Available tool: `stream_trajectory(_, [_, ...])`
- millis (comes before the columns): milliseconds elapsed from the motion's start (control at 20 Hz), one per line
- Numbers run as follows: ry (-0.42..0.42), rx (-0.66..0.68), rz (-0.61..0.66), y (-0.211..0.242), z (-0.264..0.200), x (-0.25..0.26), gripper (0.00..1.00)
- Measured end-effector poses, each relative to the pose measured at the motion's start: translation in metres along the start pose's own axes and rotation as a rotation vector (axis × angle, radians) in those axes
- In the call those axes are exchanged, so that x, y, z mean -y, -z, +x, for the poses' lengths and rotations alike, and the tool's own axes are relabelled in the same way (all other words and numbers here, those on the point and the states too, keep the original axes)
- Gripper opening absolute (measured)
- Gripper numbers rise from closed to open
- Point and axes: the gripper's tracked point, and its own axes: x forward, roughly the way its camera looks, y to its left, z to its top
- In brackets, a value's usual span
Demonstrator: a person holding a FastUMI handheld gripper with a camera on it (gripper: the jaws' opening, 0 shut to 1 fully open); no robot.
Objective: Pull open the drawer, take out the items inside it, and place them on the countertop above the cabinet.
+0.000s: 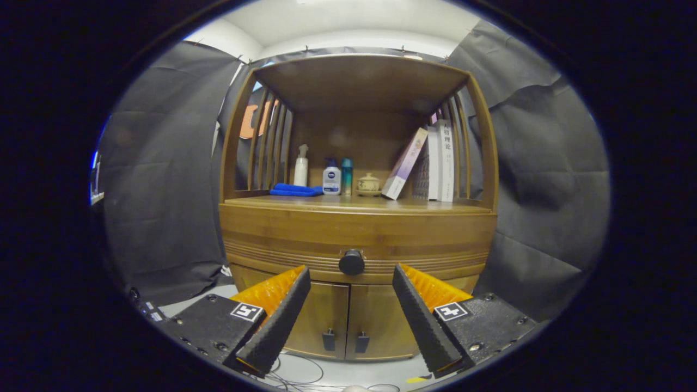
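A wooden cabinet stands straight ahead. Its drawer is closed, with a round dark knob at the middle of its front. My gripper is open, and the knob sits just beyond and slightly above the gap between the fingertips, not touched by either finger. The countertop above the drawer is a wooden shelf. What the drawer holds is hidden.
On the countertop rest a folded blue cloth, a white spray bottle, two small bottles, a little lidded pot and leaning books. Below the drawer are two cabinet doors with small handles. Cables lie on the floor.
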Motion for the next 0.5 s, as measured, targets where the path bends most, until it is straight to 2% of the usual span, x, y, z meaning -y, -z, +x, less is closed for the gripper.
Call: stream_trajectory(500, [-0.009,-0.018,-0.032,0.01,0.074,-0.021,0.99])
